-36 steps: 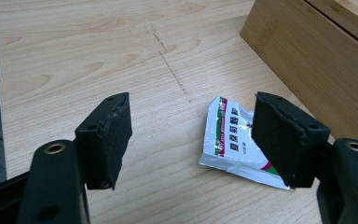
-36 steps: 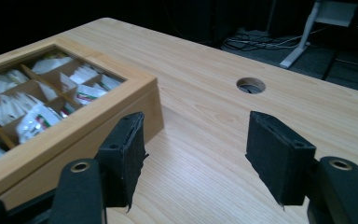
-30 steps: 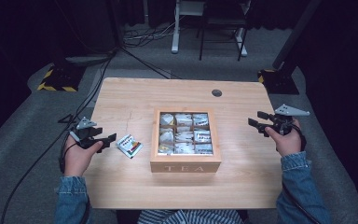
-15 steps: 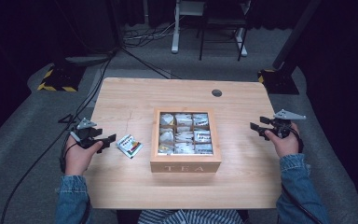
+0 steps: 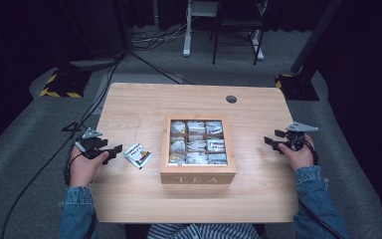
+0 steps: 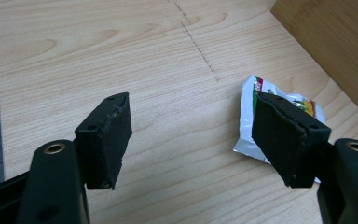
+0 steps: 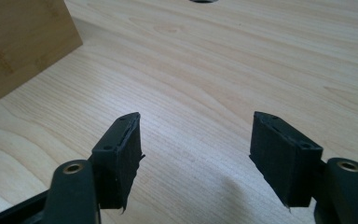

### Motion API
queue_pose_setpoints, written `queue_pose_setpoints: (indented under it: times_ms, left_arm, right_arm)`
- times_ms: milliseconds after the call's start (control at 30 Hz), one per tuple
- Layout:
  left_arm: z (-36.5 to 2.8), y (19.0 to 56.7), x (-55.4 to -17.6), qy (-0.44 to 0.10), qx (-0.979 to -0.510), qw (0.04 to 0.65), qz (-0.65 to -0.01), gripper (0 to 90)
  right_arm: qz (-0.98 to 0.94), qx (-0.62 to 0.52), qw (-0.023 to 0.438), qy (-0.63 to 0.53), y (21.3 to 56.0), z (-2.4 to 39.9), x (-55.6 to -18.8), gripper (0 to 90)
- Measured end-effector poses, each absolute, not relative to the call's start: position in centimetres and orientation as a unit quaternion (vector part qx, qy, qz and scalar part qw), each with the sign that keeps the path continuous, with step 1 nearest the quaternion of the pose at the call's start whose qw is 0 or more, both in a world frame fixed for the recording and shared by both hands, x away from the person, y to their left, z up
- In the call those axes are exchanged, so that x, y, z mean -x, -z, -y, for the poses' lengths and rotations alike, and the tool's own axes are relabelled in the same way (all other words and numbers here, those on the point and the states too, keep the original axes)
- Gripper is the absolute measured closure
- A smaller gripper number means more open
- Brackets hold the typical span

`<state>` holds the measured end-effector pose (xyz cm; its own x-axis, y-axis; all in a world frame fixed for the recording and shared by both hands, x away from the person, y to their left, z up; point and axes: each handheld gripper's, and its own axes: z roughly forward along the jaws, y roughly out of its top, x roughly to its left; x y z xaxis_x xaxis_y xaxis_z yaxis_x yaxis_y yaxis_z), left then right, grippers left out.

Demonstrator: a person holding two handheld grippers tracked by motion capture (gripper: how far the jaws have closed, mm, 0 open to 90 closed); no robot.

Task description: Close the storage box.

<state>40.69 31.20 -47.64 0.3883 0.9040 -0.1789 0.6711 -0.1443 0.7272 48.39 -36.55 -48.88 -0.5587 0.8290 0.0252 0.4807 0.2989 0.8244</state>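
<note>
Where the left gripper view looks along its own jaws, the right-hand pad covers part of the tea bag packet point(image 6: 257, 116), so its print is hard to read and its lower edge is hidden. The packet lies flat on the table point(image 5: 144, 104), just beside the left gripper point(image 5: 110, 152) and near the wooden tea box point(image 5: 198, 172). That gripper's jaws stand wide, with bare wood between them and nothing held. The high view shows the box whole, its compartments filled with packets too small to tell apart, and "TEA" on its front; the left gripper view catches only a corner of the box's side point(image 6: 335, 42). The right gripper point(image 5: 274, 143) sits well apart on the far side of the box, near the table's edge. Its jaws have just been opening and are wide over bare wood, nothing between them. In the right gripper view a wall of the box point(image 7: 18, 42) is cut off at the frame's edge, and a round hole point(image 7: 204, 1) in the tabletop is cropped at the top.
</note>
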Motion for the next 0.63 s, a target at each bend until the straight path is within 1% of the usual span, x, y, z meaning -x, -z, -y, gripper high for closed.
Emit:
queue_pose_setpoints:
  times_ms: [200,300,333,500,633]
  left_arm:
    - [-31.3,48.0,-40.8,-0.152,-0.739,0.382,-0.533,28.5]
    - [-31.3,48.1,-40.8,-0.149,-0.738,0.383,-0.535,28.3]
    - [-31.4,48.1,-40.8,-0.149,-0.739,0.382,-0.535,28.2]
    - [-31.4,48.3,-40.8,-0.147,-0.74,0.379,-0.536,27.6]
    - [-31.3,48.2,-40.8,-0.146,-0.74,0.38,-0.535,27.0]
  right_arm:
    - [-0.797,-0.413,0.207,-0.39,49.6,36.0,-48.5,31.3]
    - [-0.8,-0.424,0.196,-0.378,50.0,35.9,-48.6,28.9]
    - [-0.801,-0.43,0.19,-0.37,50.1,35.8,-48.6,27.6]
    - [-0.81,-0.429,0.19,-0.353,50.4,35.4,-48.8,14.2]
    - [-0.811,-0.429,0.189,-0.349,50.4,35.2,-49.0,11.4]
